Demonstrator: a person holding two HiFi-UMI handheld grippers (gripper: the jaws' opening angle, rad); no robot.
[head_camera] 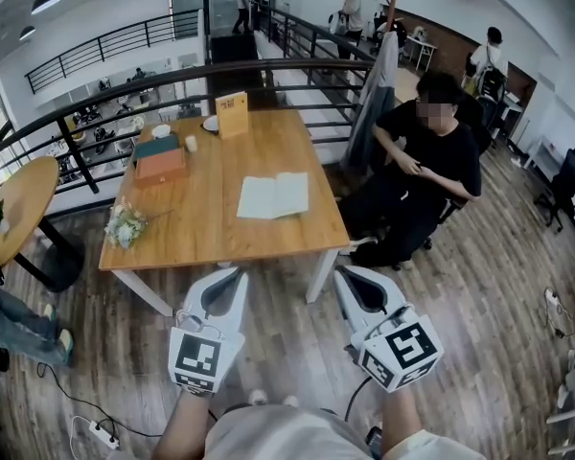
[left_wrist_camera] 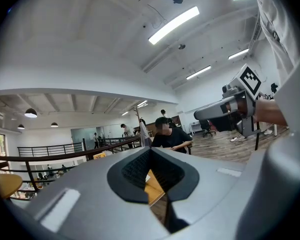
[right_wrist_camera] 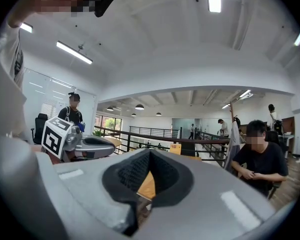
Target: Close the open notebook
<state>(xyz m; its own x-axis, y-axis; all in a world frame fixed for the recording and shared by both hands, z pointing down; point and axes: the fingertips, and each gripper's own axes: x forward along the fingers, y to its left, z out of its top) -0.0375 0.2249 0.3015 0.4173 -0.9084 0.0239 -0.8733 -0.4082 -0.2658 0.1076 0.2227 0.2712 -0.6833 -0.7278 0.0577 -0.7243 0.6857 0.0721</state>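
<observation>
Your left gripper (head_camera: 232, 278) and right gripper (head_camera: 351, 276), both closed and empty, hang before the near edge of the surface (head_camera: 196, 238), so you likely must next reach the open notebook (head_camera: 273, 196) lying mid-surface.

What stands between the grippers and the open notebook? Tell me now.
Nothing visible. The left gripper and right gripper hang short of the near edge of the table, and only bare wood lies between that edge and the open notebook. The flowers and orange box sit off to the left.
</observation>
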